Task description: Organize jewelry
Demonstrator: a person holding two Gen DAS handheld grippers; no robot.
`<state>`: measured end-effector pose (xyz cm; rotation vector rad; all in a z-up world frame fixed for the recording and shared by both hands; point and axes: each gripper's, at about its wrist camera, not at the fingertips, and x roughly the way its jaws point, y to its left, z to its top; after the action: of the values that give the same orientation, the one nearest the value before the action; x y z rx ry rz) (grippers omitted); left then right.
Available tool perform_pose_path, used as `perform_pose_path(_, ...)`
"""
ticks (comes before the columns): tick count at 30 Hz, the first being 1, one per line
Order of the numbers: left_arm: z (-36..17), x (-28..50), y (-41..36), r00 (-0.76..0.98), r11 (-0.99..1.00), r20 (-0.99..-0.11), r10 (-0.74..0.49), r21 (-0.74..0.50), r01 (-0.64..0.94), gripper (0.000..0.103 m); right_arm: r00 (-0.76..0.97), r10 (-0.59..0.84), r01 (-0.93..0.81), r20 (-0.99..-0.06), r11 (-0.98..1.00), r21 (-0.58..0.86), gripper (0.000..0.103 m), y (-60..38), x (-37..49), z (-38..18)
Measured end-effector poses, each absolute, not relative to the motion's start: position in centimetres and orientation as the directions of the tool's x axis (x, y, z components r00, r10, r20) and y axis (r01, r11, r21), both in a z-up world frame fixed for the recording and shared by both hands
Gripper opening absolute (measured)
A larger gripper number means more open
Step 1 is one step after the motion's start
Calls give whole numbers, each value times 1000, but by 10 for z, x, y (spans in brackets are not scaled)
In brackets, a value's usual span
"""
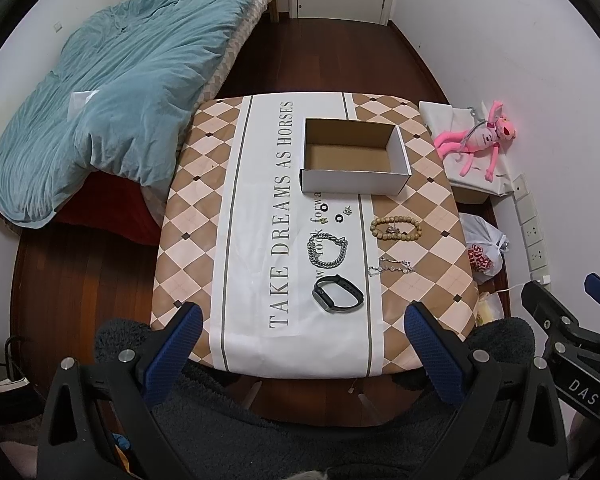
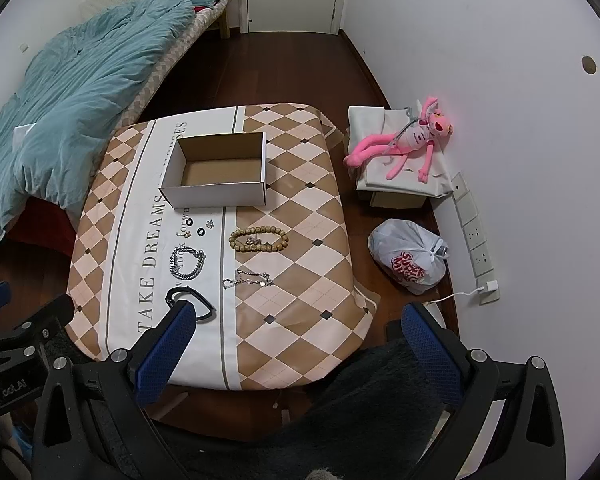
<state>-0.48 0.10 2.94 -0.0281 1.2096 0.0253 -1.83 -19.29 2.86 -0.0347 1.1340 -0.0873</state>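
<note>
Left wrist view: left gripper (image 1: 302, 334) and right gripper (image 2: 298, 334) gape, unladen. Thin chain (image 1: 390, 267) near table's (image 1: 204, 184) right edge; may slip from pads.

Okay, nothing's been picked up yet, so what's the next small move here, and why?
Probably lower the left gripper toward the black smart band, the piece nearest the table's front edge. Both grippers are open and empty, the right gripper too, and the cardboard box is empty, with the silver chain, the bead bracelet and the small earrings lying loose in front of it.
</note>
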Motion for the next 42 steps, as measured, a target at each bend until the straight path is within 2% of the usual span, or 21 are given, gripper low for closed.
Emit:
perform_pose_path(34, 34, -2, -6, 361, 999, -932, -5, -18, -32, 103, 435, -91, 49, -896, 996, -78, 103, -194, -18, 38)
perform_pose_path(42, 0, 16, 1, 394, 997, -917, 61, 42, -57, 103, 449, -120, 65, -885, 993, -102, 103, -193, -1, 25)
